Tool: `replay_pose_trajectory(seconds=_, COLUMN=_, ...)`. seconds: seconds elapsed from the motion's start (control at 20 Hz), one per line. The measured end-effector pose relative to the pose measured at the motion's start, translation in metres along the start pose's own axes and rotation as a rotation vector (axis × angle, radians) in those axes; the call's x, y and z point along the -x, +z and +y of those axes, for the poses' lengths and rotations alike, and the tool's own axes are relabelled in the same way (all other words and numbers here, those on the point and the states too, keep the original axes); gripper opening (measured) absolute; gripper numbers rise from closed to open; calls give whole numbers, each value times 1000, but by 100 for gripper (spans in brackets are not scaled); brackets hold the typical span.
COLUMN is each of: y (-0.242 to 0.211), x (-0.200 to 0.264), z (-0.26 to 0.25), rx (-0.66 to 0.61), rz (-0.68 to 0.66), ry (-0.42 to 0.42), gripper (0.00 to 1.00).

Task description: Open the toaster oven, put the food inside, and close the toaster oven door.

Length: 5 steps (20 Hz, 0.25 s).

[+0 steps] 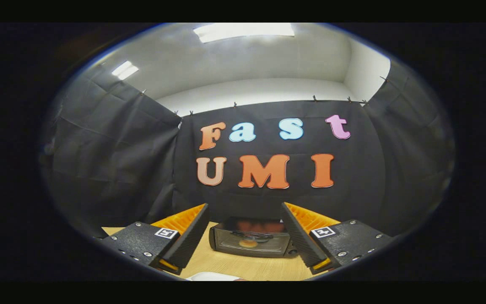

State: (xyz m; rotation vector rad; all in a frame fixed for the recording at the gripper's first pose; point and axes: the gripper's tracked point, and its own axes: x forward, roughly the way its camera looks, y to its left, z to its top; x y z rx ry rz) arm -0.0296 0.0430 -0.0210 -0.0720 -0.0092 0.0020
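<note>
Toaster oven (pixel 251 241) sits on the wooden bench (pixel 243 267), squarely ahead of the gripper (pixel 243 249) and beyond the fingertips, its glass door facing the camera. Door appears shut. Through the glass a round orange-brown item (pixel 248 243) shows, likely the food on the rack, though a reflection cannot be ruled out. If real, the food lies inside behind a closed door, as the task wants.

Fingers spread wide, holding nothing; the oven is framed in the gap between them but well apart from both. Gripper held level, raised above the bench and set back, pointing straight at the door: a stand-off pose that keeps the whole oven front in sight. A pale object (pixel 213 277) lies on the bench just below the fingers; kind unclear.
</note>
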Motion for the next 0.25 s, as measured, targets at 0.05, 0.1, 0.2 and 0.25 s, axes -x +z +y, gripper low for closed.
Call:
replay_pose_trajectory(seconds=0.05, y=0, x=0, z=-2, rx=3, rz=0, ry=-2, gripper=99)
replay_pose_trajectory(seconds=0.1, y=-2, x=-1, z=-3, rx=2, rz=0, ry=-8, gripper=99)
replay_pose_trajectory(seconds=0.2, y=-4, x=-2, z=-3, rx=-8, rz=8, ry=-4, gripper=99)
replay_pose_trajectory(seconds=0.25, y=-4, x=-2, z=-2, rx=-12, rz=11, ry=-1, gripper=99)
